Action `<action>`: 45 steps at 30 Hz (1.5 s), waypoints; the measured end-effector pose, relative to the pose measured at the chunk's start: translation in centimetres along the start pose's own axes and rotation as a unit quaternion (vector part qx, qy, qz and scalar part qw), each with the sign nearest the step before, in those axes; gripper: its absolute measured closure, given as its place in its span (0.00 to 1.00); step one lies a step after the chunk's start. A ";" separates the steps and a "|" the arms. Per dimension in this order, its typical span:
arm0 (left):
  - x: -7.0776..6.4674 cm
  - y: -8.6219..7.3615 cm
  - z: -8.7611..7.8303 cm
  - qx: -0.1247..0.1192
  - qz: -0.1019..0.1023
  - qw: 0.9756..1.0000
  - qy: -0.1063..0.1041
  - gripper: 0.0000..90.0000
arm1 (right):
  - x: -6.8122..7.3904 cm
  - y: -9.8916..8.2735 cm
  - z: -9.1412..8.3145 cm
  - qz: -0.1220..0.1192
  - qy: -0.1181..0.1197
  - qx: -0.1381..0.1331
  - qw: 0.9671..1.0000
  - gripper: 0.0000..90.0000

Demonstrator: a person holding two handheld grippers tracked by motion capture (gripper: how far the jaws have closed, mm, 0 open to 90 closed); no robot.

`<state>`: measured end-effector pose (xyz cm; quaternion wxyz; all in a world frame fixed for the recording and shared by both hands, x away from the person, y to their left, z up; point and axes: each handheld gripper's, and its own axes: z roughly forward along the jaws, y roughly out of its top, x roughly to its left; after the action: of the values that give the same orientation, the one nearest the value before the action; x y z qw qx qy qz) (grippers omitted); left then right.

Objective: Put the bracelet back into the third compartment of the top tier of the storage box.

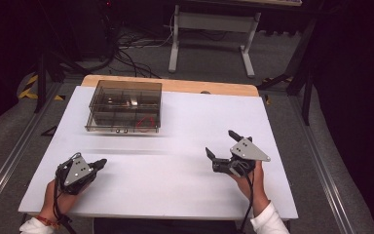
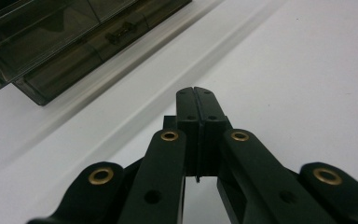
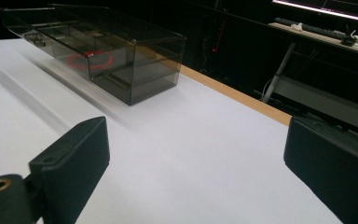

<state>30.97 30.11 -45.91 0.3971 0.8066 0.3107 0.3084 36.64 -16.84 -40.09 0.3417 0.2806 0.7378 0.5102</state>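
Observation:
A smoky clear plastic box (image 1: 124, 106) with several compartments stands at the far left of the white table (image 1: 175, 170); a red ring (image 1: 146, 124) lies in its near right compartment. My left gripper (image 1: 101, 163) rests near the table's front left corner, shut with nothing between its jaws; in the left gripper view its pads (image 2: 196, 103) meet, and the box (image 2: 60, 42) lies ahead to the left. My right gripper (image 1: 221, 144) hovers at the front right, open and empty. The right gripper view shows its fingers (image 3: 72, 161) wide apart, with the box (image 3: 107, 56) and red ring (image 3: 91, 60) ahead to the left.
The table's wooden far edge (image 1: 175, 85) shows behind the white surface. Beyond it on the floor are a white desk frame (image 1: 212, 36) and cables (image 1: 131, 46). A metal rail (image 1: 9, 156) runs along the left side of the table.

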 end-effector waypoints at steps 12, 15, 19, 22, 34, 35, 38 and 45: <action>0.1 0.1 -0.1 0.000 0.007 1.000 0.004 1.00 | -0.2 -2.0 -2.0 0.005 0.000 0.005 1.000 0.08; 0.0 0.1 -0.2 -0.001 0.006 1.000 0.008 1.00 | -0.1 -2.7 -2.4 0.009 -0.001 0.007 1.000 0.08; 0.1 0.1 -0.2 -0.002 0.006 1.000 0.004 1.00 | 0.0 -3.6 -3.0 0.001 -0.003 0.006 1.000 0.08; 0.1 0.2 -0.2 -0.002 0.008 1.000 0.006 1.00 | -0.1 -4.3 -3.7 0.011 -0.003 0.006 1.000 0.08; 0.3 0.9 0.3 -0.008 0.007 1.000 0.012 1.00 | -0.5 -6.0 -4.5 0.030 -0.013 0.019 0.999 0.09; 0.4 1.0 0.5 -0.008 0.009 1.000 0.016 1.00 | -0.3 -6.1 -4.5 0.028 -0.013 0.023 0.999 0.09; 0.8 1.5 0.9 -0.012 0.007 1.000 0.021 1.00 | -0.1 -6.2 -4.4 0.019 -0.010 0.028 0.999 0.09; 1.8 2.4 1.9 -0.018 -0.002 1.000 0.017 1.00 | 0.2 -6.2 -4.1 0.016 -0.004 0.028 0.999 0.09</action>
<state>34.17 29.42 -44.38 0.4068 0.7931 0.3138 0.3271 32.85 -20.98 -45.01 0.3283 0.3033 0.7459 0.4938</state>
